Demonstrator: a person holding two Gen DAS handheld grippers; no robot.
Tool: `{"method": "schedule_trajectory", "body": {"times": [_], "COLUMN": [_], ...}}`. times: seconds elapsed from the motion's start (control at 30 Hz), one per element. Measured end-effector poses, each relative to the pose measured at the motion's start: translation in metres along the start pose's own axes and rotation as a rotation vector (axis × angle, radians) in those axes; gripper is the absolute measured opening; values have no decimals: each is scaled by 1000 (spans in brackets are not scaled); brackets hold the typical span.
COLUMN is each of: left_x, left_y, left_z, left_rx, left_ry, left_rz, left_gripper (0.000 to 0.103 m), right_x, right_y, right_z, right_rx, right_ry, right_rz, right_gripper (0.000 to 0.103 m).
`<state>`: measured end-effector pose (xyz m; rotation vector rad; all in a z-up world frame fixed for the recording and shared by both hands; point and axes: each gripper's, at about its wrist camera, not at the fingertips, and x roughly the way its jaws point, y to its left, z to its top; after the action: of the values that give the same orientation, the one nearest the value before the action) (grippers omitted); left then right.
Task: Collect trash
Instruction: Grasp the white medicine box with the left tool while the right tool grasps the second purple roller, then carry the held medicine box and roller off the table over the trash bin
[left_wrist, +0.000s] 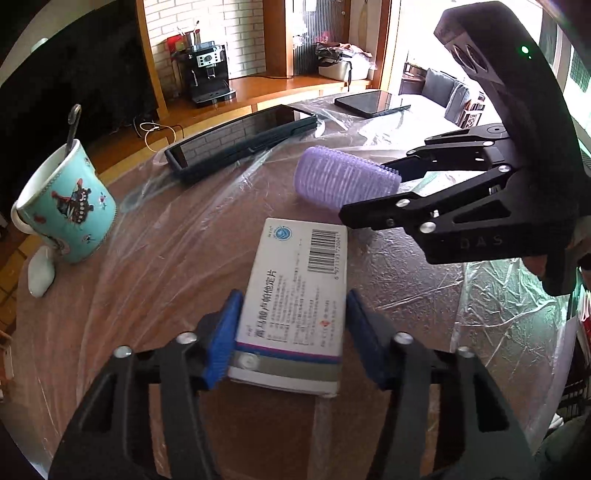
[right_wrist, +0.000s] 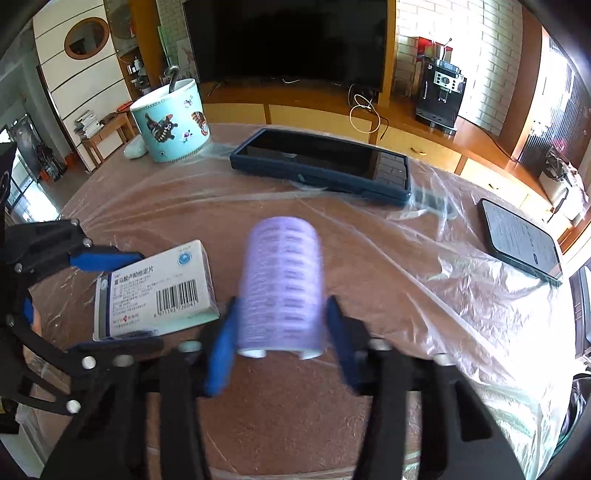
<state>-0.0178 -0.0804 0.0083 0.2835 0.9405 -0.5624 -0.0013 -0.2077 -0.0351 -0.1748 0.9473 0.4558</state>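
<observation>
Left gripper (left_wrist: 291, 332): blue pads pressed against both long sides of a white medicine box (left_wrist: 295, 295), clamped on it. Box lies flat on the round table (left_wrist: 406, 280), which is covered in crinkled clear plastic film (left_wrist: 498, 314); barcode end points away from the camera.

Right gripper (right_wrist: 280, 332): blue pads against either side of a lilac hair roller (right_wrist: 282, 280), grasping it. Roller lies lengthwise between the fingers, axis pointing away from the camera; its image is motion-blurred, so whether it rests on the film or is just off it cannot be told.

Box and roller sit side by side, near each other, box to the left of the roller in the right wrist view. In the left wrist view the right gripper reaches in from the right, its black fingers around the roller just beyond the box.

Further back: tablet in a dark blue case (right_wrist: 321, 170), lying flat, screen up. Left of it, a turquoise patterned mug (right_wrist: 170, 122) with a spoon (right_wrist: 171, 77) standing in it; a small white object (left_wrist: 40, 275) lies against the mug's base. At the far right edge of the table, a phone (right_wrist: 521, 240) lying flat.

Beyond the table: wooden shelf with a dark television (right_wrist: 288, 40) and a black coffee machine (right_wrist: 441, 96).
</observation>
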Motion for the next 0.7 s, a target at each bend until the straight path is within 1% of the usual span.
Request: {"method": "schedule_trajectory", "body": {"times": [0.07,0.27,0.37,0.47,0.7], "left_x": [-2,-17,-24,-27,-39], "left_y": [-1,-3,-5,-10,-18], "left_z": [1,-4,-6,-9,-15], "left_rx": [-5,-43,-75,-89,-119], "left_ry": [-8,-49,-52,-45,-39], "left_rz": [25,35,22,35,37], "left_gripper": [52,52,52,52,52], "right_x": [-4,-22,-30,-36,-53], "right_y": [0,-4,-3,-1,5], "right_z": [-2,-10,-15,-22,-40], "right_rx": [8,46,59,60,63], "right_ry": [-16,-53,-57,-52,-55], "right_rz": [3,14,29,30,41], "right_gripper": [43,43,43,43,43]}}
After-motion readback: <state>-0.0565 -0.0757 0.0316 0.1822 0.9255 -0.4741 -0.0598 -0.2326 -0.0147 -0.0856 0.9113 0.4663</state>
